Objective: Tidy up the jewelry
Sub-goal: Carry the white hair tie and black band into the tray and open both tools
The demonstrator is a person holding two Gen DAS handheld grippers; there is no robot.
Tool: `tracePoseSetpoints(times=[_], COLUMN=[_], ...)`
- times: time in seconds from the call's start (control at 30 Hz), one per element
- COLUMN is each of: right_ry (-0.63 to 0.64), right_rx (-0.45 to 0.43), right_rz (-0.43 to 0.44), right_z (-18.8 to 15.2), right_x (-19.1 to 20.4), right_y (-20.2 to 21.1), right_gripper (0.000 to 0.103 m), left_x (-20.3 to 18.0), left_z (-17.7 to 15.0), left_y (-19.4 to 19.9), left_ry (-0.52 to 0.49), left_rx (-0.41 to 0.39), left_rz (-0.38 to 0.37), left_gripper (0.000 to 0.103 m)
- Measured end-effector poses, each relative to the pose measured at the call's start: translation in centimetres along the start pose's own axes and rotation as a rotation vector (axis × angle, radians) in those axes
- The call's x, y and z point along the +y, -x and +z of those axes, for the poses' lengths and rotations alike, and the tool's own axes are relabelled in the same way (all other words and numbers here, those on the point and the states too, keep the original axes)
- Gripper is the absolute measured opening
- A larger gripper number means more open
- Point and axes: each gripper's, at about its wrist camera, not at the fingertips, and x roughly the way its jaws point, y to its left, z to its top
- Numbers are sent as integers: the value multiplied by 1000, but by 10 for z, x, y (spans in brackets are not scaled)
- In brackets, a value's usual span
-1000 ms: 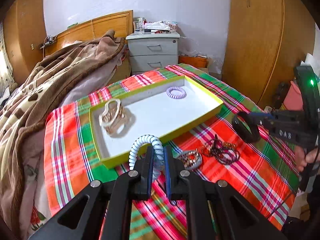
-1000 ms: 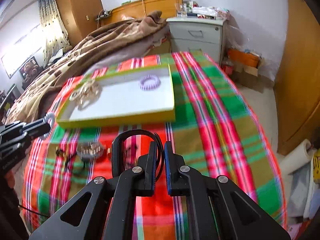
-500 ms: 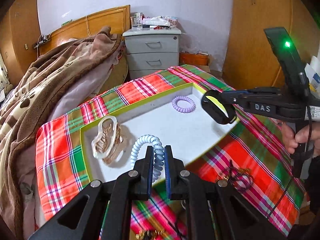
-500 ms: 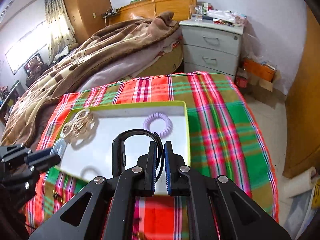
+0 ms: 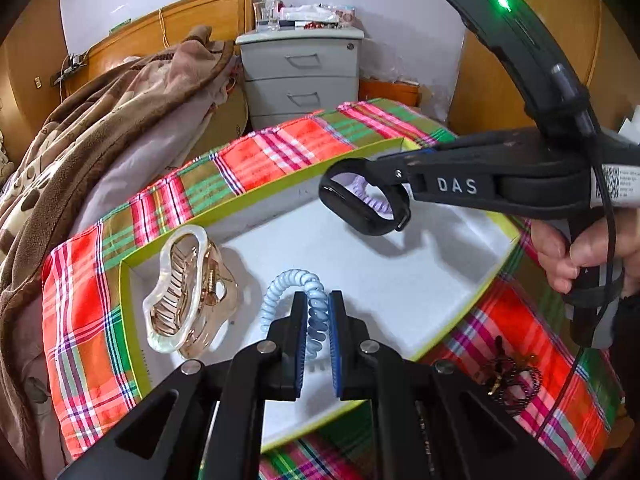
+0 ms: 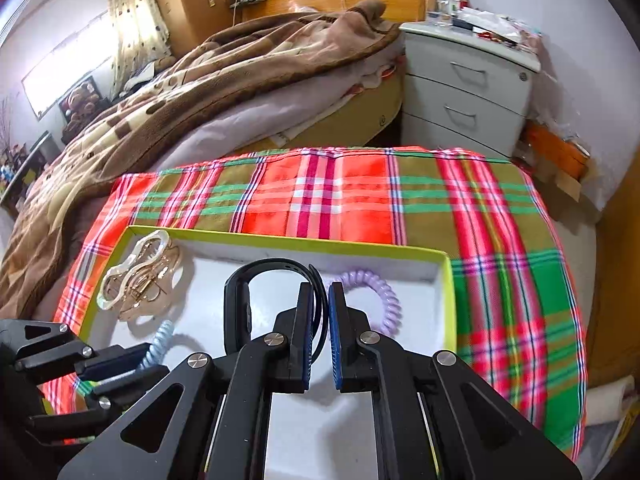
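A white tray with a yellow-green rim (image 5: 280, 188) (image 6: 304, 242) lies on the plaid cloth. Inside it are a clear amber hair claw (image 5: 188, 292) (image 6: 136, 280) at the left and a purple spiral hair tie (image 6: 380, 296) at the far right. My left gripper (image 5: 316, 300) (image 6: 148, 356) is shut on a pale blue spiral hair tie (image 5: 294, 284) and hangs low over the tray's near part. My right gripper (image 6: 324, 292) (image 5: 394, 176) is shut on a black wristband (image 6: 236, 304) (image 5: 360, 216), held above the tray beside the purple tie.
A tangle of dark beaded jewelry (image 5: 516, 380) lies on the plaid cloth (image 6: 500, 240) right of the tray. A person's hand (image 5: 580, 256) holds the right gripper. Behind are a bed with a brown blanket (image 6: 200, 88) and a grey nightstand (image 6: 468, 92).
Both grippers moved from above the cloth in front of the tray to over the tray, each still holding its piece. The right one came in from the right.
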Motion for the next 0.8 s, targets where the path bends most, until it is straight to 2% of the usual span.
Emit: tracePoseSetpoints(times=[0.3,0.7,0.8], right_ry=[35,31,33], right_rx=[41,45,42], right_rz=[2,11,4], right_z=[8,9,9], right_x=[6,6,6], right_y=[-24,-28,-28], right_gripper=[8,9,9], left_x=[4,4,6], left_z=[-1,-3,-3], left_y=[-14,-21,-20], left_ry=[12,38,47], left_rx=[33,48,48], left_rz=[-3,-21,-30], left_gripper=[11,12,18])
